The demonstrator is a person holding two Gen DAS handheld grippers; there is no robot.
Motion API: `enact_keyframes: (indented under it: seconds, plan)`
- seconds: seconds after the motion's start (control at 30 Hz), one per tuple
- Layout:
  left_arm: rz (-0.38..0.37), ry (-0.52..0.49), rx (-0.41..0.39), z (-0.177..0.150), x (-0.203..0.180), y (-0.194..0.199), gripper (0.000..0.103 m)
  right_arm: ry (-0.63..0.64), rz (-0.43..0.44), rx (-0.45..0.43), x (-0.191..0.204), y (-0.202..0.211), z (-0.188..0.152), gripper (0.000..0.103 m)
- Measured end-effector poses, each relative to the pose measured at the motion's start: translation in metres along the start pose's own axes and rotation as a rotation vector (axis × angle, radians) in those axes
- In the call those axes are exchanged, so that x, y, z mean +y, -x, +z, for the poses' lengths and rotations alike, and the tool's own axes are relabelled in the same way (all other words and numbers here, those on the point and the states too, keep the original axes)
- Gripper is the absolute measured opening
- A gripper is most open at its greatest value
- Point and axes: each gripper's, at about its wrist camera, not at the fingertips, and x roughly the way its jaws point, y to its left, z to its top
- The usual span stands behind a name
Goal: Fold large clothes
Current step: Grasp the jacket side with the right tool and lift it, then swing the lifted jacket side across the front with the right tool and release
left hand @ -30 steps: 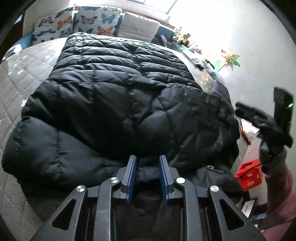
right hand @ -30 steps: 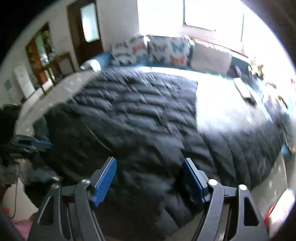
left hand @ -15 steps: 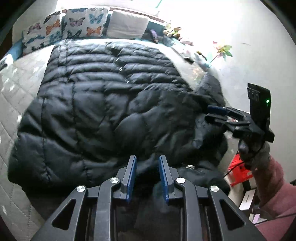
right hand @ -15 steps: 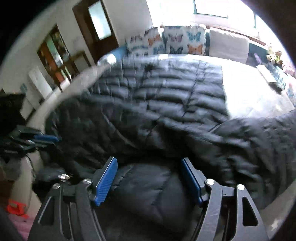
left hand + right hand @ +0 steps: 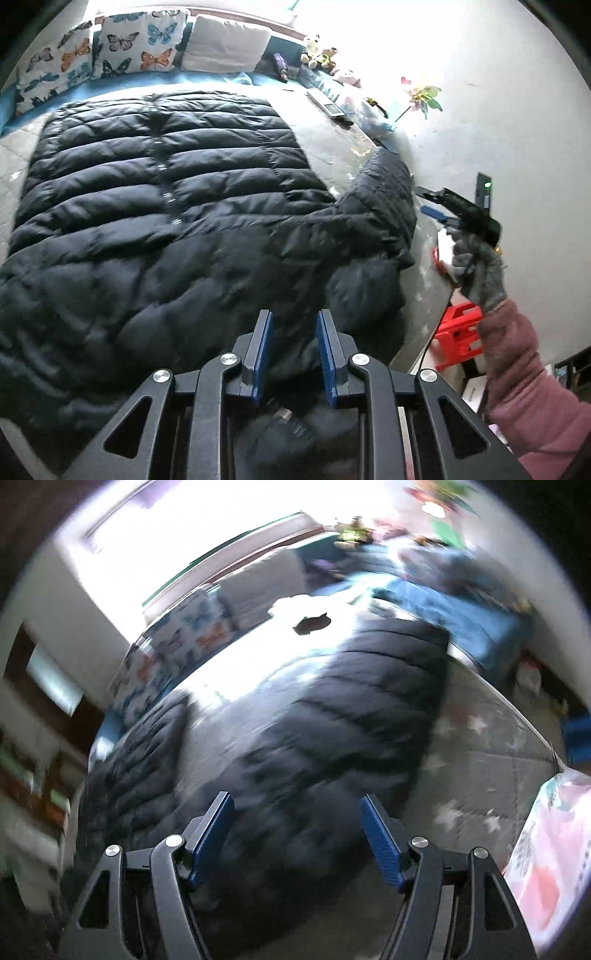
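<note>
Honestly this looks barely started: the black puffer coat (image 5: 166,206) is spread flat across the bed (image 5: 332,147), one sleeve (image 5: 384,206) flung out toward the wall side, no fold visible yet, so pretty much everything's left. Left gripper (image 5: 290,354) has its jaws narrow with dark fabric between them, apparently pinching the coat's near edge, while the right gripper (image 5: 297,834) hovers wide and empty over it. Room's a bedroom with butterfly pillows (image 5: 110,48), a bright window, a red stool (image 5: 458,332).
</note>
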Motion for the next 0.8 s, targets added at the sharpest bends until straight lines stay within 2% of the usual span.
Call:
enact_keyframes:
  seconds: [0.2, 0.3, 0.4, 0.5, 0.57, 0.67, 0.8]
  plan:
    - [-0.062, 0.031, 0.025, 0.031, -0.013, -0.031, 0.026, -0.129, -0.089, -0.007, -0.037, -0.027, 0.021, 0.077]
    - [-0.093, 0.049, 0.058, 0.041, -0.017, -0.049, 0.026, -0.218, -0.066, 0.003, -0.058, -0.038, 0.025, 0.076]
    - [-0.102, 0.048, 0.081, 0.048, -0.022, -0.067, 0.026, -0.23, -0.045, -0.021, -0.063, -0.037, 0.03, 0.072]
    - [-0.12, 0.038, 0.098, 0.055, -0.03, -0.083, 0.026, -0.231, -0.006, -0.024, -0.064, -0.044, 0.036, 0.061]
    - [-0.129, 0.028, 0.109, 0.059, -0.037, -0.094, 0.026, -0.25, 0.022, -0.021, -0.068, -0.048, 0.038, 0.034]
    - [-0.121, -0.001, 0.124, 0.06, -0.047, -0.105, 0.026, -0.329, 0.116, -0.016, -0.081, -0.05, 0.035, 0.016]
    - [-0.124, -0.018, 0.132, 0.063, -0.054, -0.116, 0.026, -0.328, 0.185, -0.073, -0.079, -0.032, 0.035, 0.012]
